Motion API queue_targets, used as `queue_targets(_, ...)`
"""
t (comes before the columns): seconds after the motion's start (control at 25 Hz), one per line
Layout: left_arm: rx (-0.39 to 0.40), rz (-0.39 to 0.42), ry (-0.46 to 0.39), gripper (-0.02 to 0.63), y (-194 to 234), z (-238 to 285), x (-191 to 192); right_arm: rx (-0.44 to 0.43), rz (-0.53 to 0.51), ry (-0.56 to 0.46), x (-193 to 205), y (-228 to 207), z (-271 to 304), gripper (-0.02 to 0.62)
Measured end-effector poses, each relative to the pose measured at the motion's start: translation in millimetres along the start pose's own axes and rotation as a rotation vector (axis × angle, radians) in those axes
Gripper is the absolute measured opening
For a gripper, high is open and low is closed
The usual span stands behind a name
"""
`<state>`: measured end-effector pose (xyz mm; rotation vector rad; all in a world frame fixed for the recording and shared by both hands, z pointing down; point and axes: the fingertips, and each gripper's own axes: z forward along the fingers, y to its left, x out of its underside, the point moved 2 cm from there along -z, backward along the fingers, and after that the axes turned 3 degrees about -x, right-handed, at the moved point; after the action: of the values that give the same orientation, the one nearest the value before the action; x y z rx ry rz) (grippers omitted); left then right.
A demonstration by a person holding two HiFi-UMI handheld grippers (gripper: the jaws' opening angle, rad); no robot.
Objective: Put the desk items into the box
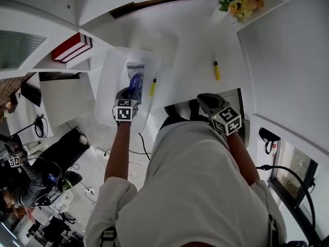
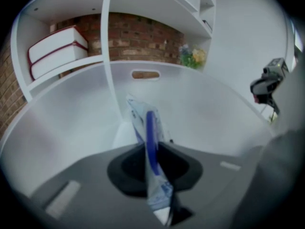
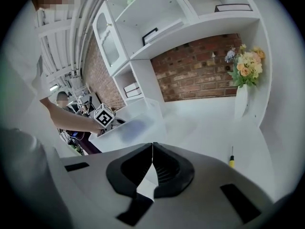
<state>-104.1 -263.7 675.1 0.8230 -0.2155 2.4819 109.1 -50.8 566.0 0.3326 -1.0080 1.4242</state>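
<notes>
A clear plastic box (image 1: 109, 73) stands on the white desk at the left. My left gripper (image 1: 126, 101) hangs over its near end, shut on a clear packet with a blue item inside (image 1: 135, 81). In the left gripper view the packet (image 2: 143, 120) stands upright, pinched between the jaws of the left gripper (image 2: 152, 149), with the box wall (image 2: 71, 113) all round. A yellow pen (image 1: 153, 86) lies at the box's right edge. Another yellow-handled tool (image 1: 216, 70) lies on the desk further right. My right gripper (image 1: 209, 103) is shut and empty near the desk's front edge.
Red and white books (image 1: 72, 48) lie on a shelf left of the box. A vase of yellow flowers (image 1: 239, 4) stands at the back right corner. In the right gripper view the box (image 3: 138, 125), the yellow tool (image 3: 231, 160) and the flowers (image 3: 245, 70) lie ahead.
</notes>
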Motion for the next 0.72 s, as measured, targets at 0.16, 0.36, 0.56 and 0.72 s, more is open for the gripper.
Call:
queue_targets(0.16, -0.026, -0.042, -0.055, 0.089, 7, 0, -9, 0.012, 0.012, -0.005, 5, 0, -6, 0.003)
queue_targets(0.36, -0.058, -0.050, -0.144, 0.089, 9, -18, -30, -0.012, -0.016, -0.004, 6, 5, -9, 0.003)
queue_targets(0.56, -0.091, -0.047, -0.252, 0.089, -5, -53, -58, -0.036, -0.045, -0.012, 3, 6, -13, 0.003)
queue_targets(0.72, -0.125, -0.016, -0.306, 0.087, -15, -79, -75, -0.051, -0.045, -0.038, -8, 0, -14, 0.003)
